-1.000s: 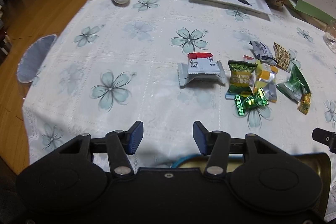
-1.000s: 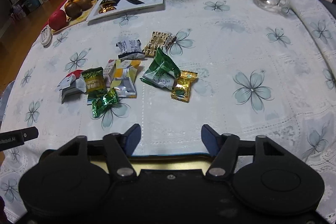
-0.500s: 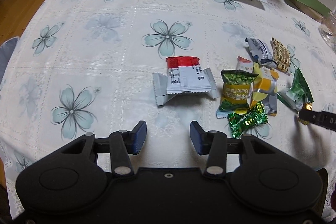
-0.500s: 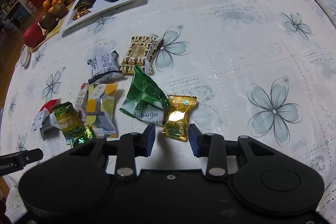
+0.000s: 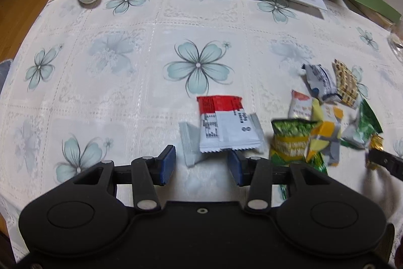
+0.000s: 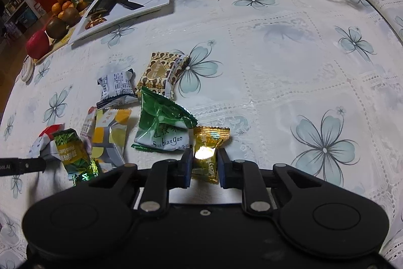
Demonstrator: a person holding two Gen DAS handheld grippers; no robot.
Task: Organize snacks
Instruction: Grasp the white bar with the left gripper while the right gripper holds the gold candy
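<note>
Where the left wrist view looked down on the flowered tablecloth (image 5: 126,97), found the left gripper (image 5: 201,163) low and spread wide, fingers apart around the near edge of the red-and-white packet (image 5: 221,122), holding nothing; judged likely to shove the light packet sideways into the green pea packet (image 5: 289,138) just beside it if closed off-centre. In the right wrist view, saw the right gripper (image 6: 204,165) nearly together on the gold candy (image 6: 207,150), pads at its crinkly sides, beside the green Suibianguo bag (image 6: 163,127); feared a slip from the glossy foil, or the bag snagged.
</note>
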